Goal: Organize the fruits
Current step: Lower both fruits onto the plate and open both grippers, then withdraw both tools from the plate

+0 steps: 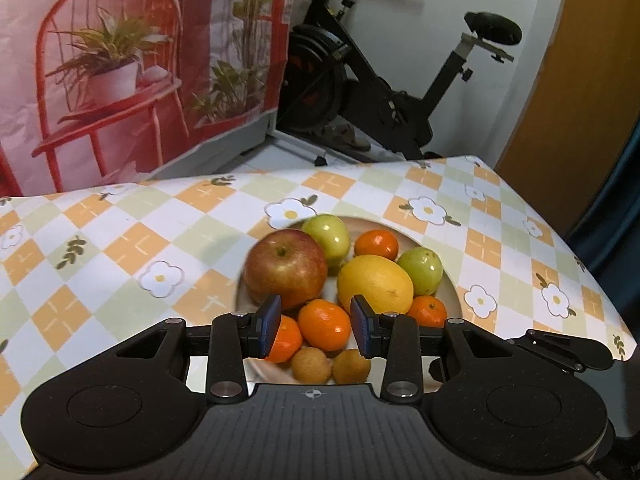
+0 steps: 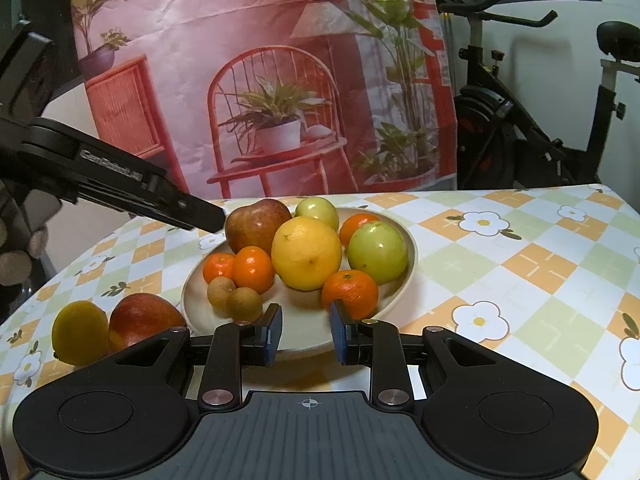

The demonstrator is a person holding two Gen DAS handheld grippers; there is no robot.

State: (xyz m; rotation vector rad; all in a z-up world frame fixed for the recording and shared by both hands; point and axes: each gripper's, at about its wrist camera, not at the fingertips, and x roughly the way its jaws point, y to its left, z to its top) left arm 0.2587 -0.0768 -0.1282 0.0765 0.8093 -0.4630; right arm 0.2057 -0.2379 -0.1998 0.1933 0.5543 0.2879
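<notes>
The plate already holds most of the fruit: an apple, a lemon, green fruits and small oranges. A second apple and a yellow fruit lie on the tablecloth beside it. The left gripper is narrow and empty above the plate; the right gripper is closed, holding nothing.

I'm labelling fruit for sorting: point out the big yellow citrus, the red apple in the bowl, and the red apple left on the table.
big yellow citrus (image 2: pixel 306 253), right wrist view, front skin
red apple in the bowl (image 1: pixel 285 266), left wrist view, front face
red apple on the table (image 2: pixel 140 316), right wrist view, top
</notes>
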